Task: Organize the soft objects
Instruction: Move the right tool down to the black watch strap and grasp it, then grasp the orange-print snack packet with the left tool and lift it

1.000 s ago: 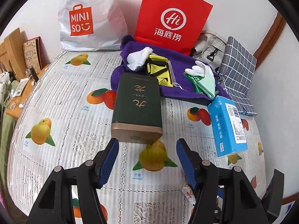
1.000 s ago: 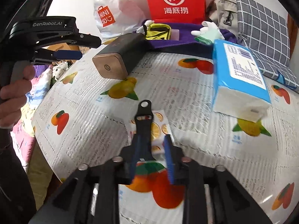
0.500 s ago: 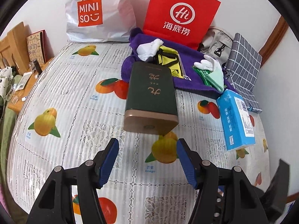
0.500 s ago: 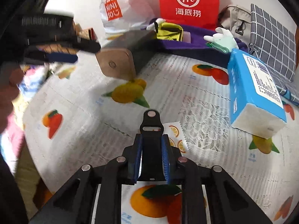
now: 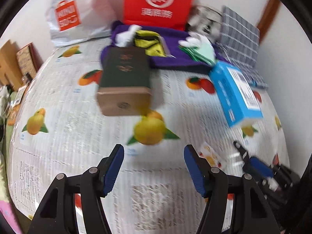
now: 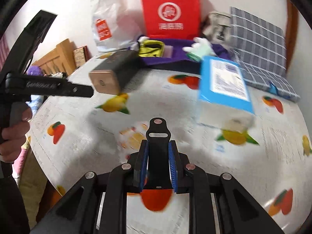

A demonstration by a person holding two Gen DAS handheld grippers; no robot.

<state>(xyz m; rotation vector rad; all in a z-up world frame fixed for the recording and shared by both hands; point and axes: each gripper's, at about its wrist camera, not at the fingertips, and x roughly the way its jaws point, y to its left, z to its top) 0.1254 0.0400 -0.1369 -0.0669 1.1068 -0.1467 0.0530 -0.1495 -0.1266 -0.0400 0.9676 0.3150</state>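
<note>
My right gripper (image 6: 159, 144) is shut on a black strap (image 6: 157, 134), which sticks out forward between the blue pads, above the fruit-print tablecloth (image 6: 175, 109). Just left of it lies a small orange-print sachet (image 6: 134, 136). My left gripper (image 5: 153, 150) stands open over the cloth with nothing between its fingers. The soft things lie at the back on a purple cloth (image 5: 175, 58): a white glove (image 5: 193, 41), green fabric (image 5: 202, 53), a yellow pouch (image 5: 148, 42). A blue tissue pack (image 5: 236, 91) lies to the right.
A dark green box (image 5: 125, 72) with a copper end lies mid-table. A red paper bag (image 5: 159, 2), a white shopping bag (image 5: 74, 13), a grey bag (image 6: 216, 25) and a checked cushion (image 5: 239, 33) line the back wall. A person's hand (image 6: 13, 130) holds the left gripper's handle.
My right gripper has shut on the black strap and lifted it off the sachet. My left gripper has drawn back from the green box; the right gripper now shows at its lower right.
</note>
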